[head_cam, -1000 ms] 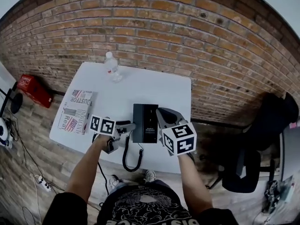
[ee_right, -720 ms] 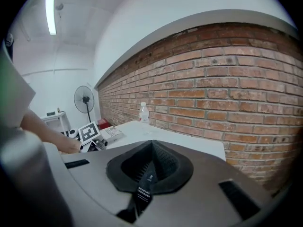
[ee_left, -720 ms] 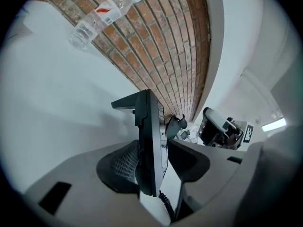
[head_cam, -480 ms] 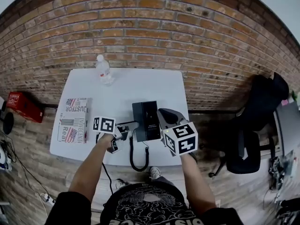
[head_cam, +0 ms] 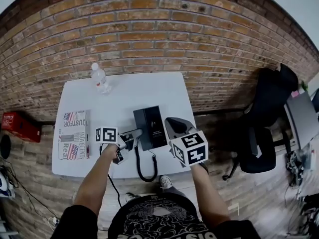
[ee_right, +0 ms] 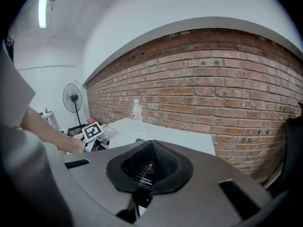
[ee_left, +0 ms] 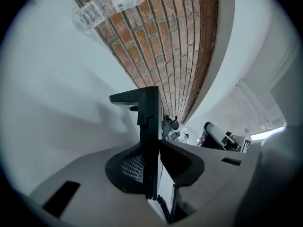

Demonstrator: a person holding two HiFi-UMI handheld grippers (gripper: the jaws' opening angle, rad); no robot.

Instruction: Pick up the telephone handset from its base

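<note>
near the worktop's (head_cam: 139, 91) 6 o'clock edge, the telephone handset (ee_left: 147, 117), lying on its base (head_cam: 155, 128), is clamped by the left tool (head_cam: 134, 133), whose jaws have just been closing. at its 3 o'clock, the right tool (head_cam: 170, 121) is held clenched, empty. a water bottle (head_cam: 100, 78) is seen at 11 o'clock.

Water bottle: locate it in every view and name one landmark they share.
Head view: water bottle stands at the far left corner of the table.
Left gripper view: water bottle at the top edge, left of centre, appearing tipped sideways.
Right gripper view: water bottle small, left of centre, on the table's far side.
Shared landmark: the brick wall behind the table.
</note>
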